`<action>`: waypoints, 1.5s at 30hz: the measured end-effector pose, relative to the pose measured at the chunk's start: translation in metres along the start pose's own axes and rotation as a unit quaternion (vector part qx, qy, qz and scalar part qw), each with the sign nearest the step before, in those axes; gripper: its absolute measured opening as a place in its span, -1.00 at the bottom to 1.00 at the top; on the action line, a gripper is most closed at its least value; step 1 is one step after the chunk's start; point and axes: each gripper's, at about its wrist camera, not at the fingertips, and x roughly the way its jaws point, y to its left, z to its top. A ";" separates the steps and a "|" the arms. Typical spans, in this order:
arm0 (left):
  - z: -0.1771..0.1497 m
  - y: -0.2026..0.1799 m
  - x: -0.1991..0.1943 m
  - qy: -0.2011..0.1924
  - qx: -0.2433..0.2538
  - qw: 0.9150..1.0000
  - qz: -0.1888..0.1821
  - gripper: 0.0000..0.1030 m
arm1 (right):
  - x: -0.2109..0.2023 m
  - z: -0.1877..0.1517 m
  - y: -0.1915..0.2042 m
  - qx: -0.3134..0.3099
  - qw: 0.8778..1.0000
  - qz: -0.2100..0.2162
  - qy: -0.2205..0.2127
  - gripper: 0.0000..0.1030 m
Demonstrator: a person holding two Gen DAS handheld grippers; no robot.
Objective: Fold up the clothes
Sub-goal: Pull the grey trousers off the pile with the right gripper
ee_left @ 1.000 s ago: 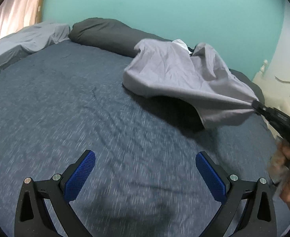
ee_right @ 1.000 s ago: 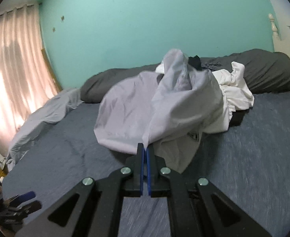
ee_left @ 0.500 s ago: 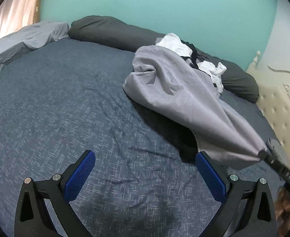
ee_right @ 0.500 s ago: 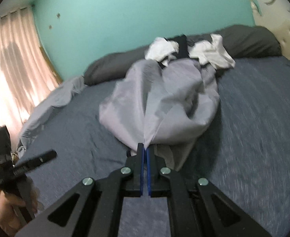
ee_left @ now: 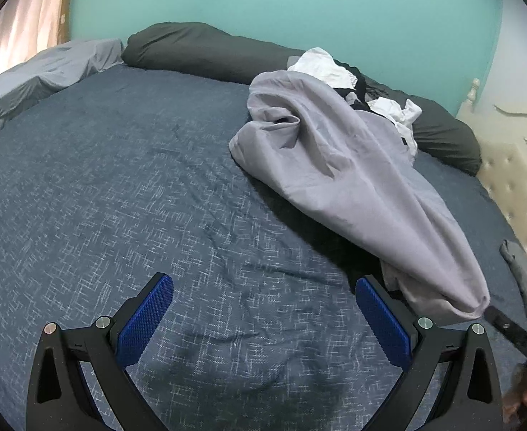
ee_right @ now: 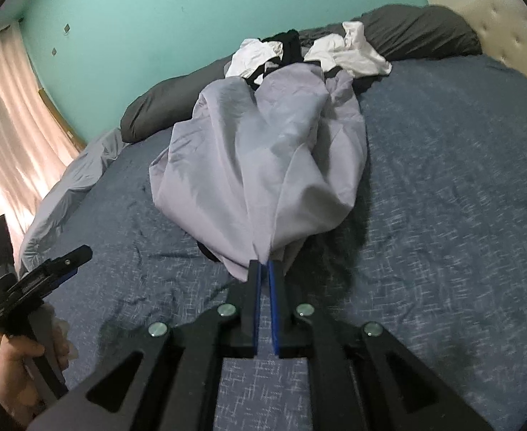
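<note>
A light grey garment (ee_left: 335, 165) lies stretched out in a long bundle on the dark blue bed sheet (ee_left: 119, 179). Its near corner tapers to a point at the tips of my right gripper (ee_right: 263, 265). The jaws are opening, with a thin gap between the blue pads, and the cloth (ee_right: 270, 151) is still pinched at the tips. In the left wrist view the right gripper (ee_left: 493, 314) is at the lower right edge. My left gripper (ee_left: 263, 283) hovers open over bare sheet, left of the garment's end, with nothing between its fingers.
White and black clothes (ee_right: 353, 50) are piled behind the grey garment against a dark pillow (ee_left: 198, 46). A pale grey pillow (ee_left: 47, 72) lies at the far left by a curtain. A cream tufted headboard (ee_left: 514, 179) runs along the right, with a small grey cloth (ee_left: 522, 276) beside it.
The right gripper pulled the grey garment down and toward the near edge, so it now lies stretched on the bed. A small gap has appeared between its pads. The left gripper stayed open.
</note>
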 end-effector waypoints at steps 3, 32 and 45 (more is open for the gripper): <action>0.000 -0.001 -0.001 -0.005 0.014 1.000 0.009 1.00 | -0.016 0.004 0.006 -0.009 1.000 -0.015 -0.020 -0.83; -0.001 0.021 -0.004 -0.004 0.009 1.000 0.010 1.00 | 0.099 0.011 0.044 -0.082 0.991 -0.042 0.096 -0.72; -0.002 0.022 -0.003 -0.001 0.007 1.000 0.009 1.00 | 0.088 0.004 0.052 -0.079 0.991 0.022 0.105 -0.40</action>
